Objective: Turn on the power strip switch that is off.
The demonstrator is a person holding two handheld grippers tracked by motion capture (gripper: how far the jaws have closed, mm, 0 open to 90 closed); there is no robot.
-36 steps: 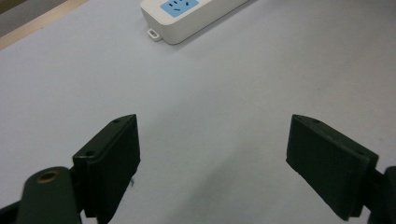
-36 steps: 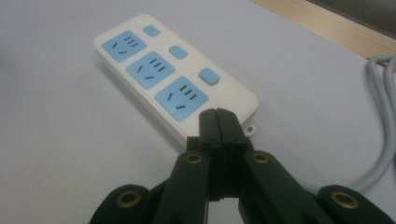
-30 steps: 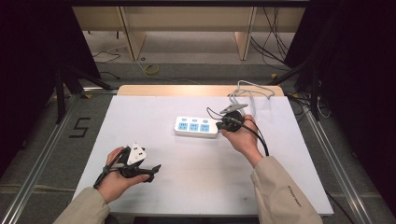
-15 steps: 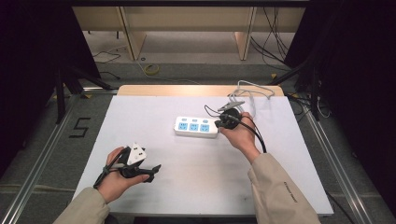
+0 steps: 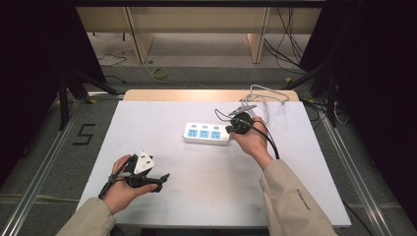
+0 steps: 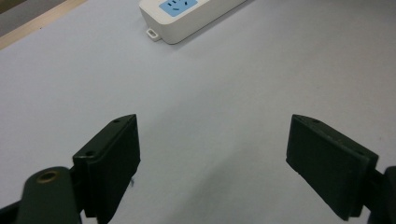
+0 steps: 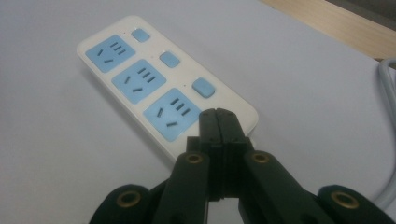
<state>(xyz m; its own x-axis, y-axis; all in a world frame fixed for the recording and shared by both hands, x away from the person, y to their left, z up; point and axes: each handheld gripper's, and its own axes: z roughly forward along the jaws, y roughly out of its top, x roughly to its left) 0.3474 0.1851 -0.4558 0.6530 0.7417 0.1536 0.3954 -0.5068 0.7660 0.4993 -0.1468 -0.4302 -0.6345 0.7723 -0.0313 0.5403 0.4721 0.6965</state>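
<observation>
A: Landmark is the power strip (image 5: pixel 207 133), lying flat mid-table (image 5: pixel 162 118); entries run left to right from it. The left gripper (image 5: pixel 156 178) sits well to the strip's near-left, low over bare surface; its jaws are spread wide with nothing between them; the strip's end shows far up in the left gripper view (image 6: pixel 187 16).

B: Reading of that hold: the left one looks parked, clear of the work, perhaps ready to steady the strip; this is a judgement.

A: The strip carries three blue sockets, each with a blue switch beside it; no plug is seated. The right gripper (image 7: pixel 218 119) is at the strip's right end; its jaws are pressed together and grip nothing; the tips point just beside the nearest switch (image 7: pixel 203 87).

B: Closed tips make a narrow poker; likely meant to press that switch; contact cannot be told.

A: Right of and behind the strip, its white cord (image 5: pixel 268 95) lies coiled; nothing stands between tips and switch.
</observation>
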